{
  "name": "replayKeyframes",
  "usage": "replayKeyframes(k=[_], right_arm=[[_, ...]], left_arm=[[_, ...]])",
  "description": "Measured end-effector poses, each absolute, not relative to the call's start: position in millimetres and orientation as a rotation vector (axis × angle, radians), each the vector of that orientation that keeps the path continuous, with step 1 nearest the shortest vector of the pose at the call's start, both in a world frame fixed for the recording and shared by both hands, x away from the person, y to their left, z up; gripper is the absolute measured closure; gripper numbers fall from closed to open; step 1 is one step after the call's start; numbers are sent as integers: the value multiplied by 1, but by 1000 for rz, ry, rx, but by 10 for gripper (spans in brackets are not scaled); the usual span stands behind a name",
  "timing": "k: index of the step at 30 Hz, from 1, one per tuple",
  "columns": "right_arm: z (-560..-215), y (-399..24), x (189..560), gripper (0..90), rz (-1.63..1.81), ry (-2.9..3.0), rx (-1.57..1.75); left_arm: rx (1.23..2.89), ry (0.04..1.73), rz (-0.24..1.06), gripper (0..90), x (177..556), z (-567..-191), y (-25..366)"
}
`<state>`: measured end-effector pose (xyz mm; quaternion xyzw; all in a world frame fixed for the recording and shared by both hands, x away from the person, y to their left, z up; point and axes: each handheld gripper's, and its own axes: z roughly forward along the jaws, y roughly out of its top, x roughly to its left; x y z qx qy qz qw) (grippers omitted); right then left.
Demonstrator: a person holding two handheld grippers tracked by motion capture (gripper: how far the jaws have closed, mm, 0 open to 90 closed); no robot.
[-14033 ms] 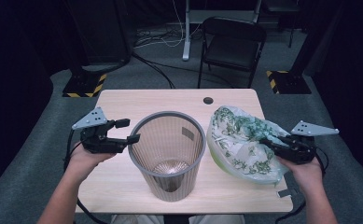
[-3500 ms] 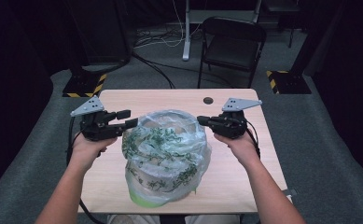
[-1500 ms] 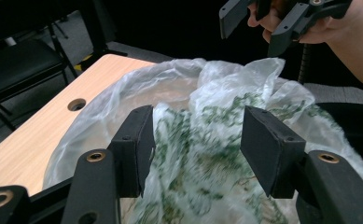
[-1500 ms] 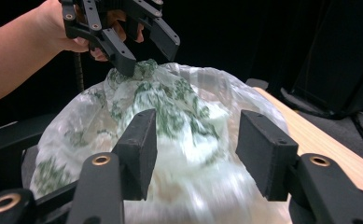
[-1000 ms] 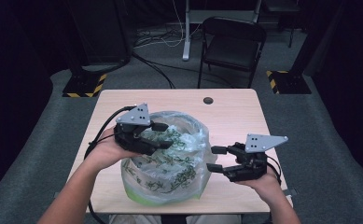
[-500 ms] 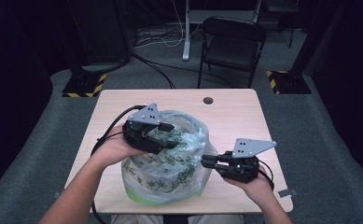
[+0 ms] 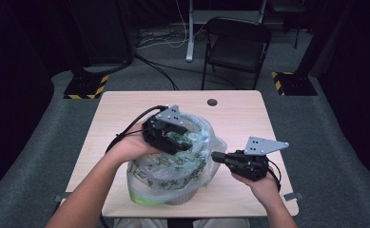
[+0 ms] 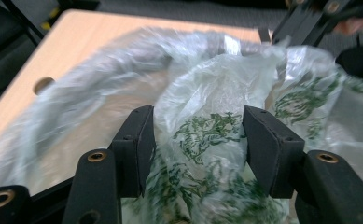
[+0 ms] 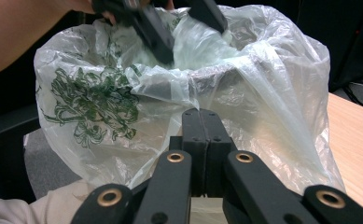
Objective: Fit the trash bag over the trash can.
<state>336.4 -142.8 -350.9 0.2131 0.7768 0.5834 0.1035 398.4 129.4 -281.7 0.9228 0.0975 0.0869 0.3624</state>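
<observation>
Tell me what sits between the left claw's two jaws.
A bunched fold of the plastic bag with green print fills the gap of the left claw in the left gripper view; the jaws stand apart, and whether they press it is unclear.

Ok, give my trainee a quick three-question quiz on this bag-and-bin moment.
1. True or false: the right gripper has its jaws shut.
2. Where does the left gripper work? A: above the bin's mouth, B: at the table's edge.
3. What print does the plastic bag carry?

Key: 1. True; whether bag film is pinched cannot be told. 2. A, with bag plastic between its open jaws. 3. Green leafy pattern.
</observation>
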Motion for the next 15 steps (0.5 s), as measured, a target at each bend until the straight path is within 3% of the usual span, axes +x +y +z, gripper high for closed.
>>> replayKeyframes(k=[15], right_arm=[[-358,-145,337,900,1767,2281,615]], left_arm=[[2533,216,188,440,408,-306,104]])
